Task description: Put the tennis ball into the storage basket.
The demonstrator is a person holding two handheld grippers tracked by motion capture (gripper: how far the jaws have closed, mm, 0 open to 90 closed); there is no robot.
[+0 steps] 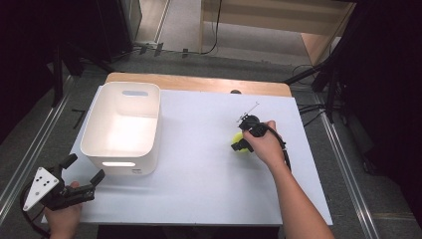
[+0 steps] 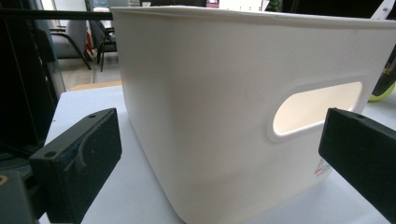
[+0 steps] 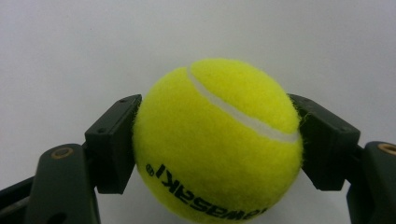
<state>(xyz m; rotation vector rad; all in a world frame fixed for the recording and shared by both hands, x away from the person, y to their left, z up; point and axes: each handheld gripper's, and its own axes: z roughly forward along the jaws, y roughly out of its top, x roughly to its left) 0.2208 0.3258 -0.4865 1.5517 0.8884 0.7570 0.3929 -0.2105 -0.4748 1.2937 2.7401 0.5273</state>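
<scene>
Right gripper (image 1: 241,140) at the right middle of the white table (image 1: 209,194), clenched on a yellow tennis ball (image 3: 217,140); both black jaws pressed against the ball's sides, white seam across its top, black upside-down lettering along its lower face. Ball (image 1: 238,146) resting on or just above the table surface, well apart from the white bin (image 1: 122,130). Left gripper (image 1: 83,174) at the near left corner, released, jaws spread wide and holding nothing, aimed at the bin's near wall (image 2: 224,107) with its oval handle slot (image 2: 317,108). Bin standing upright at the far left of the table.
</scene>
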